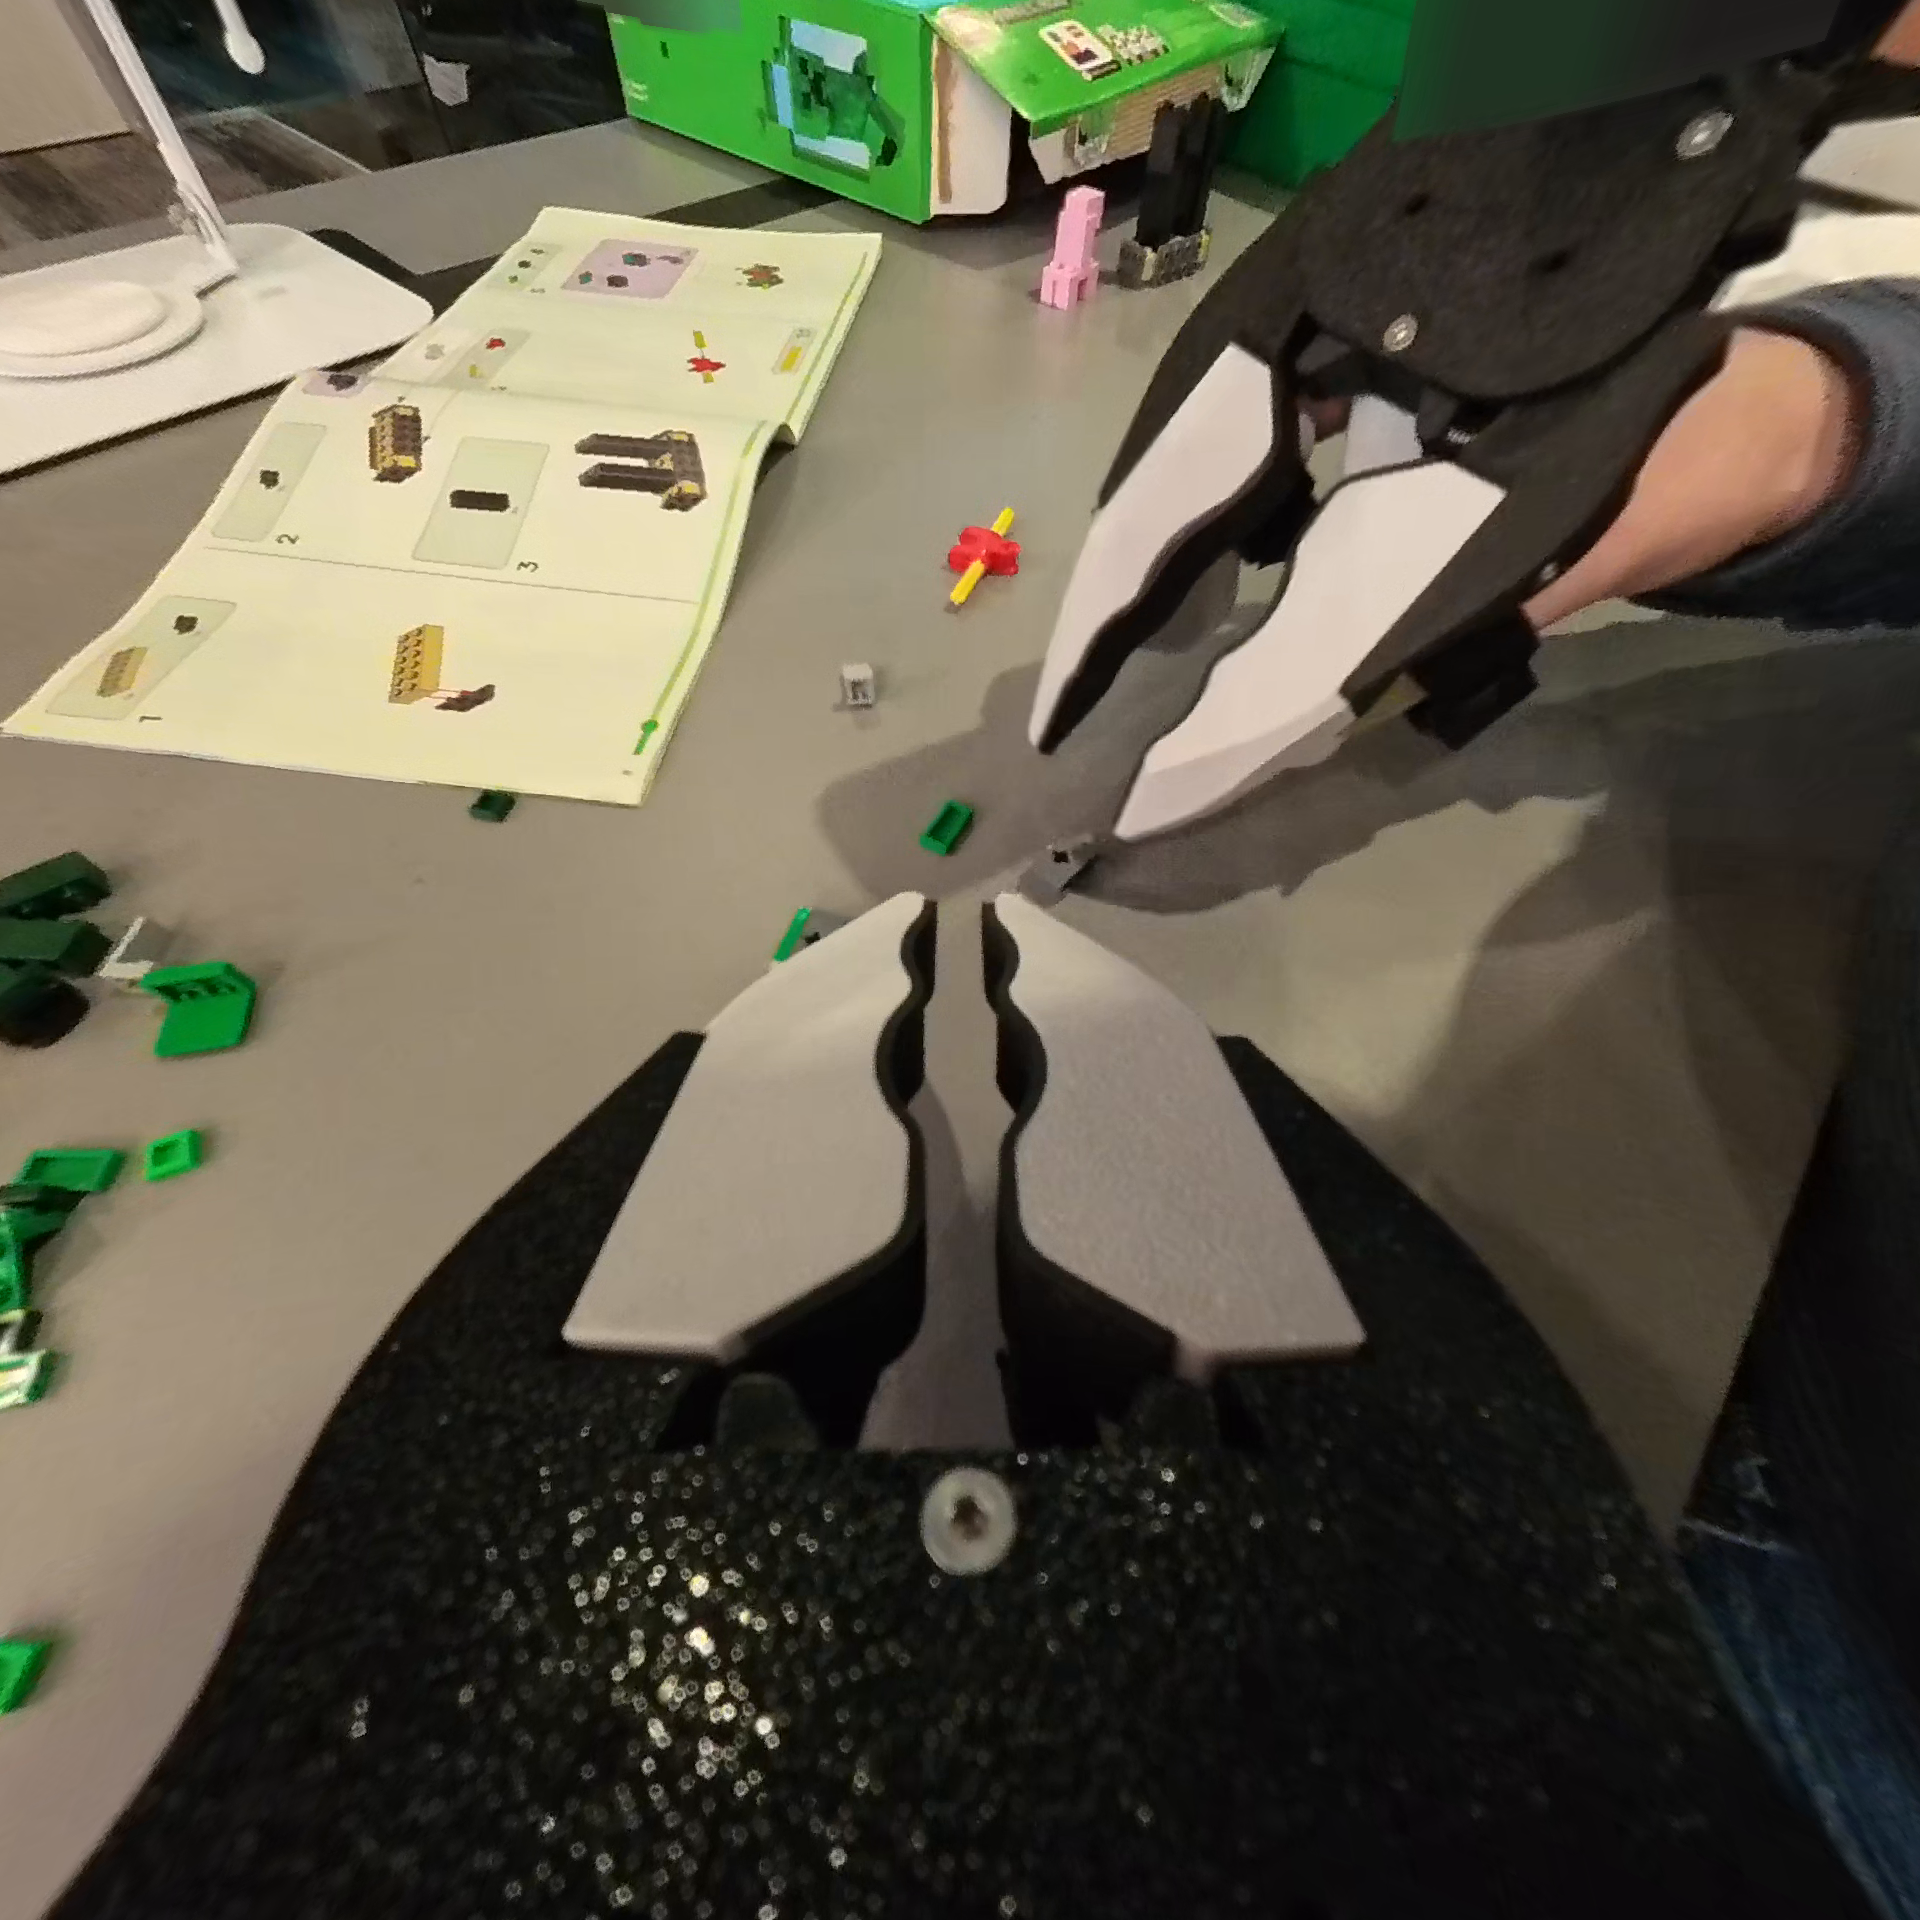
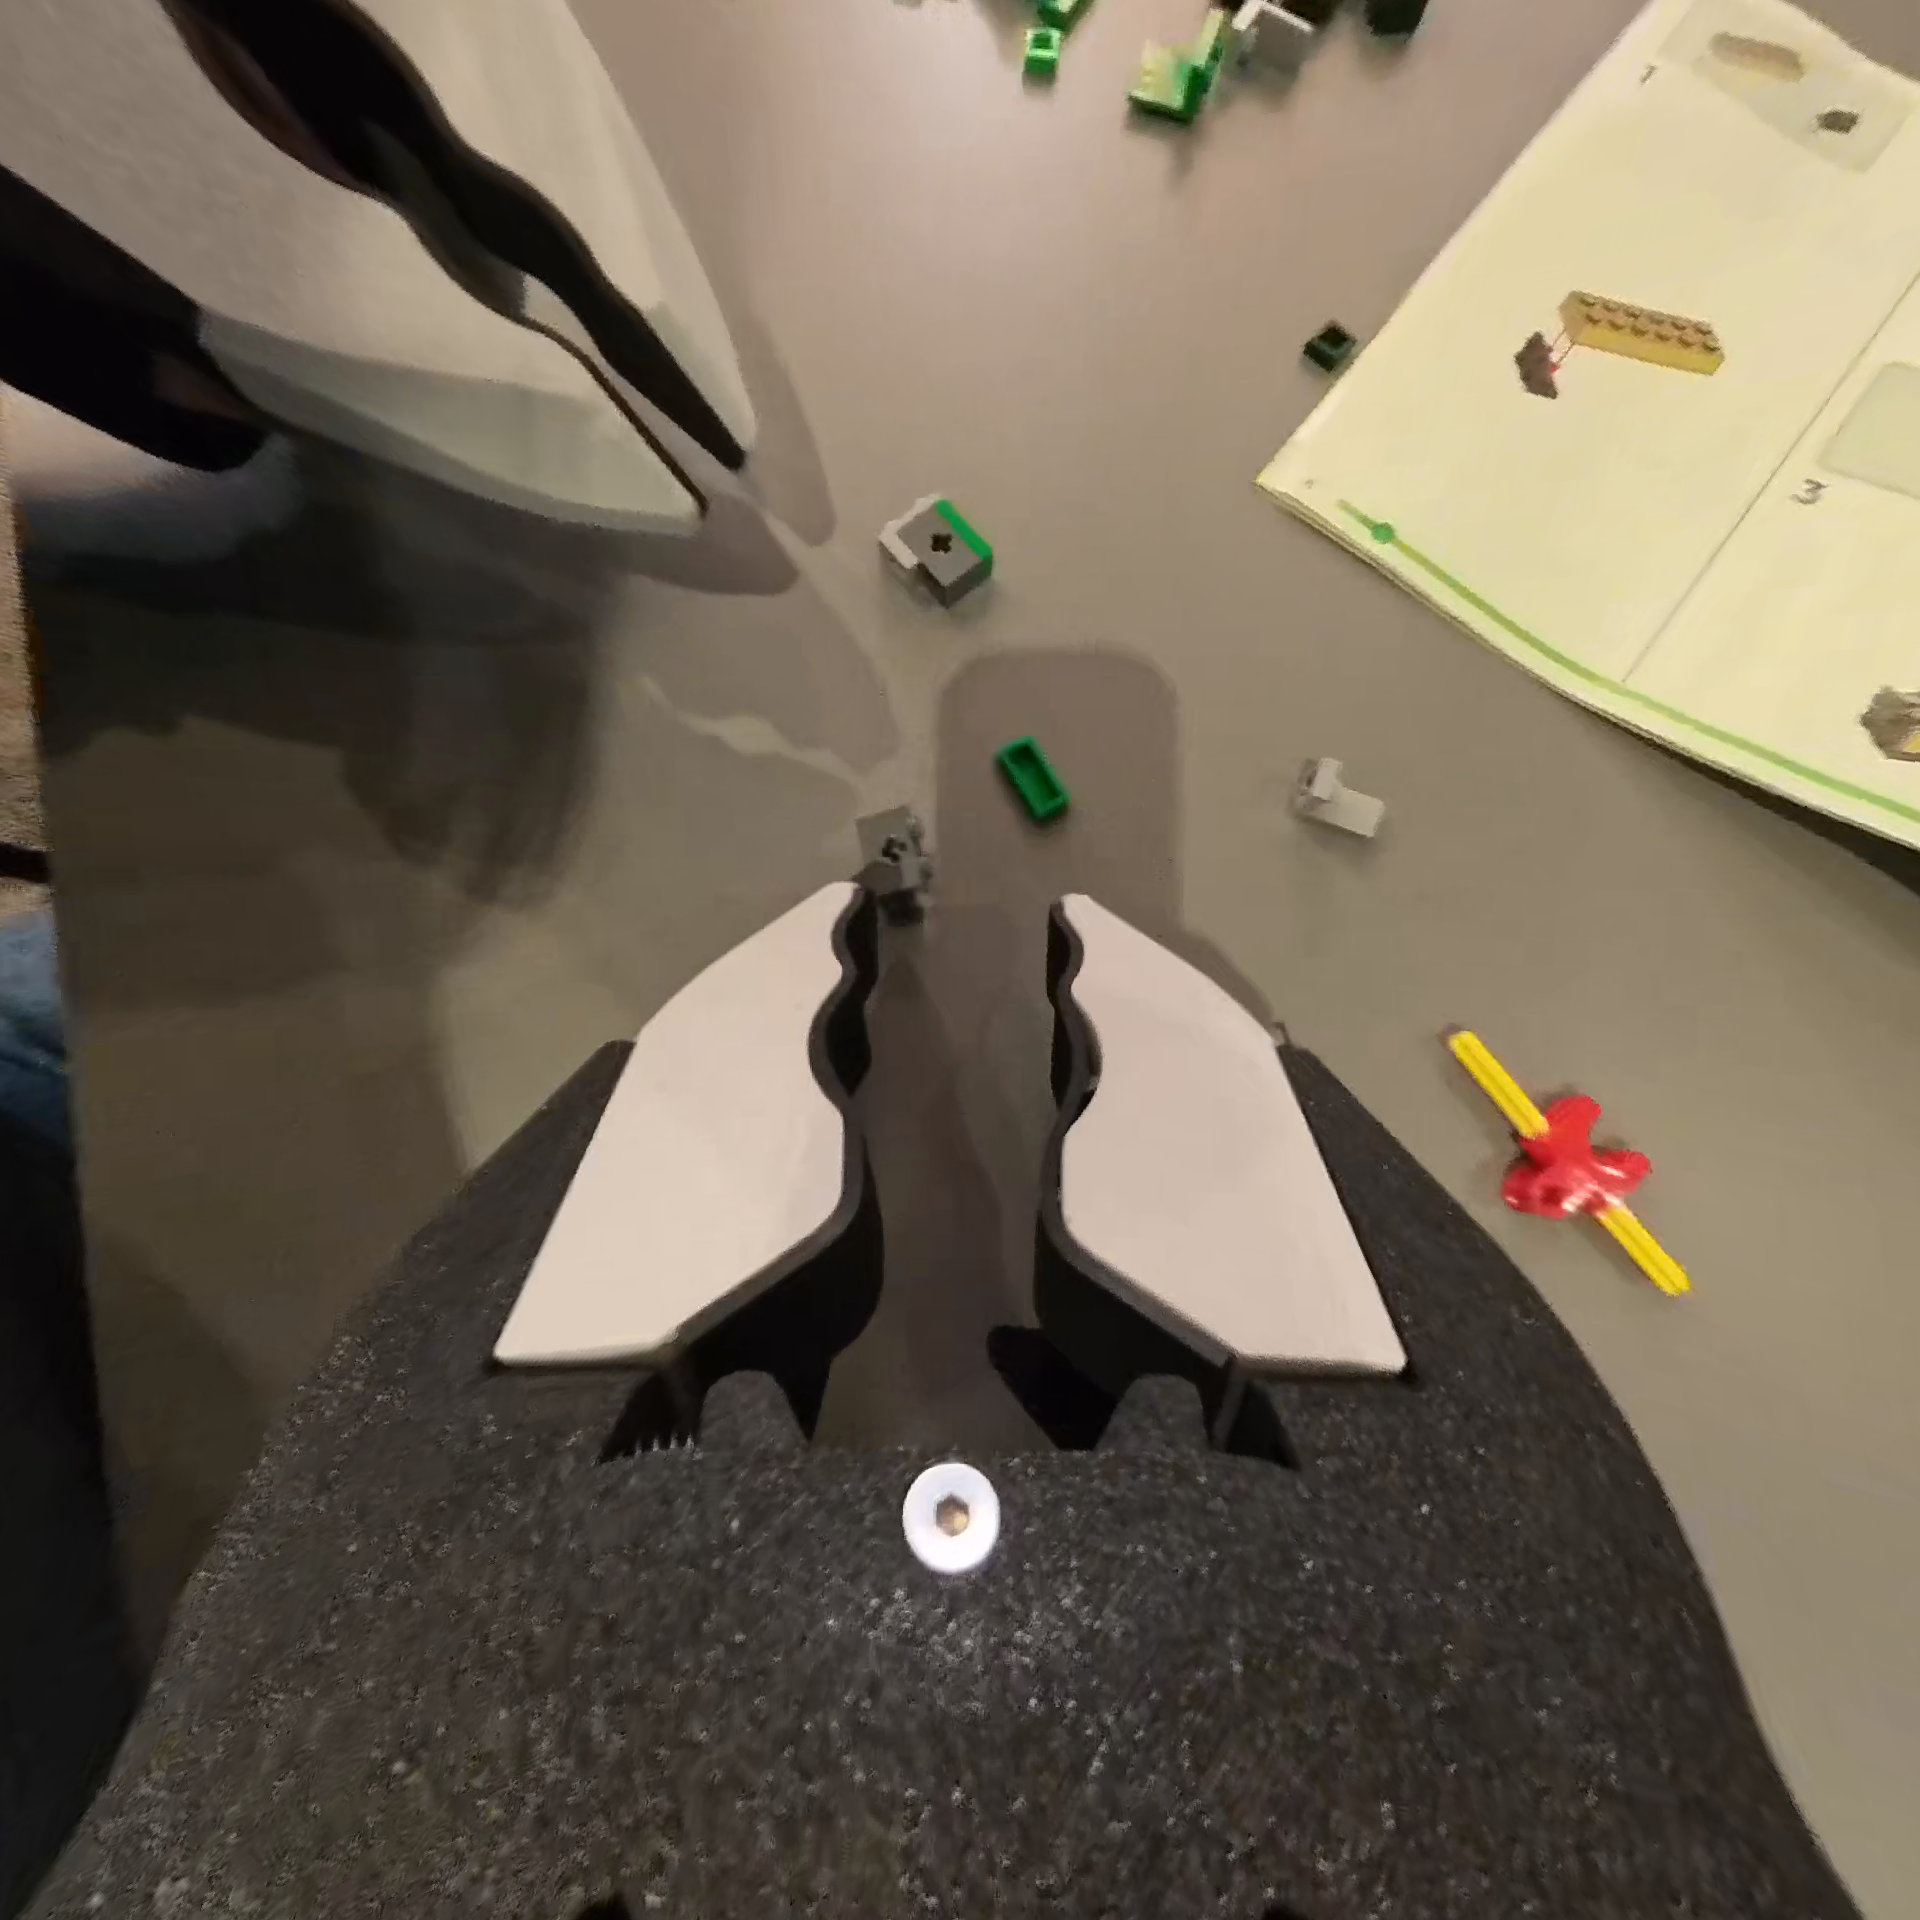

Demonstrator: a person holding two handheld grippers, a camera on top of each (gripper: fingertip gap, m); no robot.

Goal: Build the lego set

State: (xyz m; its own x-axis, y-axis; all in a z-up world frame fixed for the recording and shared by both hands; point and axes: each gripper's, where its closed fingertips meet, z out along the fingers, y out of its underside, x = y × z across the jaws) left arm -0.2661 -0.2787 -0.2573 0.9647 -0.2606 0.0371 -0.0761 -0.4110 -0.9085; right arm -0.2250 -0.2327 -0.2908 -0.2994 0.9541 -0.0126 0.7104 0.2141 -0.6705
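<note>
My left gripper [image 1: 963, 906] hovers low over the grey table [image 1: 623, 1039], jaws a narrow gap apart and empty; it also shows at the upper left of the right wrist view [image 2: 722, 483]. My right gripper [image 2: 964, 899] is open, reaching in from the right [image 1: 1081, 788]. A small dark grey piece [image 2: 894, 854] lies on the table touching its left fingertip, not clamped; it also shows in the left wrist view [image 1: 1060, 868]. A small green tile [image 2: 1032, 779] [image 1: 948, 828] lies just beyond both grippers. A grey-and-green sub-assembly [image 2: 940, 551] sits farther on, partly hidden by my left finger [image 1: 805, 930].
An open instruction booklet [image 1: 468, 499] [image 2: 1662, 468] lies on the table. A red flower on a yellow axle [image 1: 982, 554] [image 2: 1569, 1153], a light grey bracket [image 1: 859, 686] [image 2: 1335, 800], loose green pieces [image 1: 197, 1003], a green box [image 1: 790, 104], a pink figure [image 1: 1070, 249] and a white stand [image 1: 156, 322] surround it. The tips of one gripper are about 8 centimetres away from the tips of the other.
</note>
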